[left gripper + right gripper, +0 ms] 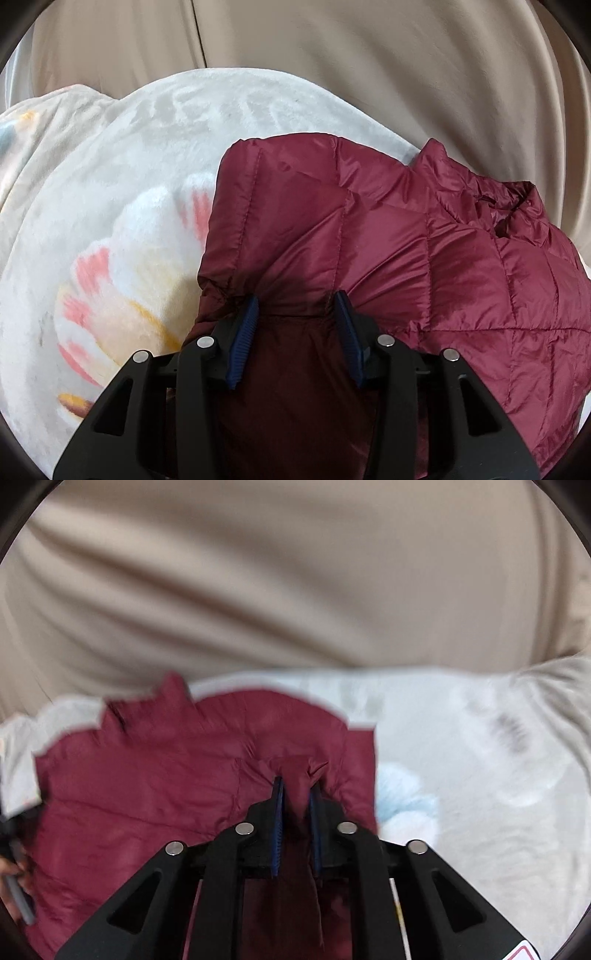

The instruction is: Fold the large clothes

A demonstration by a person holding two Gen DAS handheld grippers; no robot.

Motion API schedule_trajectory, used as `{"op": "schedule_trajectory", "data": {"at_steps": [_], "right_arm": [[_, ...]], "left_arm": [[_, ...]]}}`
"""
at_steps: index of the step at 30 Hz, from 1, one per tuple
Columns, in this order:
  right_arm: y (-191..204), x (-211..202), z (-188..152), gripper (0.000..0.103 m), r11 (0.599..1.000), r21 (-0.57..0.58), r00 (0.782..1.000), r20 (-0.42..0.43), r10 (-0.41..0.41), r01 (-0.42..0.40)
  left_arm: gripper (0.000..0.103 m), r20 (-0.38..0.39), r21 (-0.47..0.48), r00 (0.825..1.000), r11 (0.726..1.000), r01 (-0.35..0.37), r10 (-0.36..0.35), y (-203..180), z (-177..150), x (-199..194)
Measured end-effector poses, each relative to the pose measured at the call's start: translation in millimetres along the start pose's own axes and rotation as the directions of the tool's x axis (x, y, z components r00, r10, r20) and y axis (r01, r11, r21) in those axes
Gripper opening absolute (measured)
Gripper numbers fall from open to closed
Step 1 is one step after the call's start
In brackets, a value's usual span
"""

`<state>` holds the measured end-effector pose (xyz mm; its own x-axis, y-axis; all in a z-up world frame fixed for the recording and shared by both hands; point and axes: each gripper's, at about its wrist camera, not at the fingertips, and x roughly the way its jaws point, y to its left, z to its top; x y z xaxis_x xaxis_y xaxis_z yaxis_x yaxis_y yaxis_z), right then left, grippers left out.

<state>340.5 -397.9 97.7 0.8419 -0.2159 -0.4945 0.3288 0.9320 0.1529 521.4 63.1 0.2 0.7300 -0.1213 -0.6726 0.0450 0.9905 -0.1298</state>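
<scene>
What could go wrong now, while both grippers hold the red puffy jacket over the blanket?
The left gripper stands wide around a thick bunch of the jacket; the slick fabric may slip out. The right gripper pinches only a narrow fold, which may pull free. The fleece blanket is soft, so the fold may settle unevenly.

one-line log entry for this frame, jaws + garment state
left gripper: jaws gripping maroon quilted puffer jacket | right gripper: jaws pinching jacket fold | jacket lying on white floral fleece blanket | view: right blurred

A white floral fleece blanket (122,177) lies before beige curtains (369,55)
</scene>
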Motion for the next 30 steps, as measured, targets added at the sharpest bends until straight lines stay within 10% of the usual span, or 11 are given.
{"op": "schedule_trajectory", "data": {"at_steps": [5,8,16,19,23,30], "right_arm": [[23,-14,-18,0.016,0.988,-0.089,0.991,-0.064,0.117,-0.122],[26,26,-39,0.008,0.981,-0.191,0.986,-0.166,-0.001,-0.031],[-54,24,-32,0.0,0.996,0.047,0.981,-0.183,-0.068,0.077],[-80,-22,-40,0.008,0.991,0.087,0.98,-0.184,-0.081,0.099],[-117,-101,-73,0.04,0.991,0.135,0.979,-0.203,0.016,0.011],[-164,-205,-174,0.067,0.905,0.386,0.922,-0.253,0.293,-0.181]], "left_arm": [[0.042,0.007,0.025,0.999,0.999,-0.035,0.035,-6,-3,1],[0.042,0.009,0.024,0.999,0.999,-0.034,0.034,-5,-4,0],[0.043,0.014,-0.008,1.0,1.0,0.012,-0.012,4,-6,-4],[0.047,0.026,-0.014,0.997,0.998,0.067,-0.066,20,-9,-29],[0.086,0.0,-0.078,0.991,0.988,0.133,-0.134,64,-33,-87],[0.091,-0.118,-0.263,0.948,0.93,0.256,-0.295,154,-134,-180]]}}
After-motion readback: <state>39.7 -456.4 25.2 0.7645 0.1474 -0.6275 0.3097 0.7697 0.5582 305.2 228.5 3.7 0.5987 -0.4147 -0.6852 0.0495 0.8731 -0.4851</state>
